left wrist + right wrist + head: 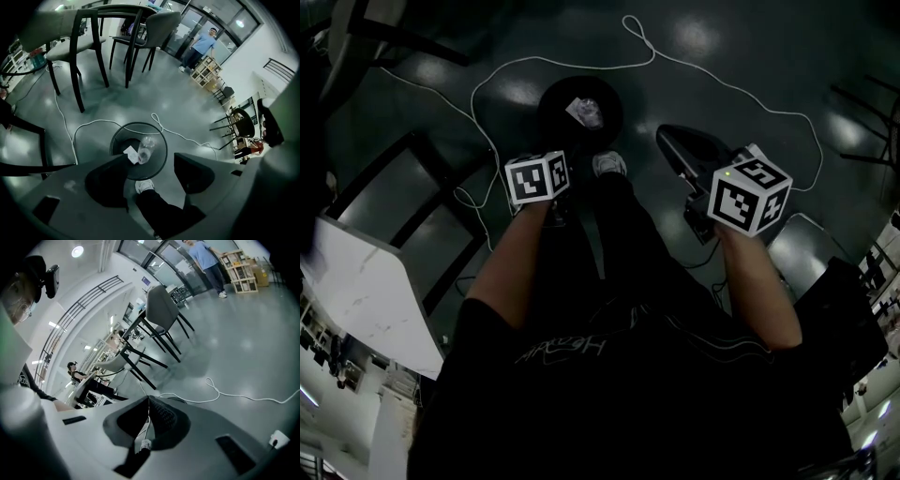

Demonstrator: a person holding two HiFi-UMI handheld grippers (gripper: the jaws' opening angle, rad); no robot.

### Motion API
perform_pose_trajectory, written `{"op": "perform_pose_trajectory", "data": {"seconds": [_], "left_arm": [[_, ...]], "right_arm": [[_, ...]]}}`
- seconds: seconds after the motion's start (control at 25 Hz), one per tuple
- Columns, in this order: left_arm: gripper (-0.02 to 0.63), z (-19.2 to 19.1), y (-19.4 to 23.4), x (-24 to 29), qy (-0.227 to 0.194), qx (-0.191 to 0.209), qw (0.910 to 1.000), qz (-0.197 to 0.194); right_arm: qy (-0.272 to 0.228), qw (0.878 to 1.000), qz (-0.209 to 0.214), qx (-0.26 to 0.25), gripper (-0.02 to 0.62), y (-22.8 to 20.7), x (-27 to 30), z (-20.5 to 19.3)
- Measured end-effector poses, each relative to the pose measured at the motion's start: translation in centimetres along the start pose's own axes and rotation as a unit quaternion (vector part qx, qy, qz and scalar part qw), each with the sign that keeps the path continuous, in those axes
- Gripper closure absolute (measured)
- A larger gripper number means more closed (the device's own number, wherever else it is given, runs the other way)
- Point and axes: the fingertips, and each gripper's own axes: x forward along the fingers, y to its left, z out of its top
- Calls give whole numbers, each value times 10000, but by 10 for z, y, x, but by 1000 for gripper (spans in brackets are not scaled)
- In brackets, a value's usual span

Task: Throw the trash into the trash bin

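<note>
A round black trash bin (579, 111) stands on the dark floor just ahead of my shoe (609, 164). Inside the bin (138, 151) lie a clear plastic bottle (145, 149) and a piece of white paper (131, 153). My left gripper (151, 157) hangs over the bin's near rim, pointing steeply down, open with nothing between its jaws. Its marker cube (537, 178) shows in the head view. My right gripper (149, 401) is shut and holds nothing; in the head view it (670, 136) sits to the right of the bin.
A white cable (581, 61) loops over the floor around the bin. Dark-legged chairs (75, 37) stand beyond it, and a white table (366, 291) is at my left. A person in a blue shirt (201, 44) stands far off by a shelf.
</note>
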Motion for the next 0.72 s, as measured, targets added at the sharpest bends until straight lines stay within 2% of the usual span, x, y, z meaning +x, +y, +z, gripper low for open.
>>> {"op": "perform_pose_trajectory", "data": {"seconds": [0.2, 0.36, 0.56, 0.72], "left_arm": [[318, 4, -7, -7, 0, 35, 10000, -35], [318, 16, -10, -17, -206, -14, 9998, -45], [323, 38, -23, -53, -805, -226, 9958, -367], [348, 68, -38, -105, -1497, -349, 9852, -759]], "right_arm": [[39, 10000, 51, -67, 561, 5, 0, 10], [85, 9998, 112, -161, 562, 11, 4, 16], [144, 9992, 191, -305, 561, 32, 6, 22], [170, 9976, 345, -570, 561, 59, 8, 37]]}}
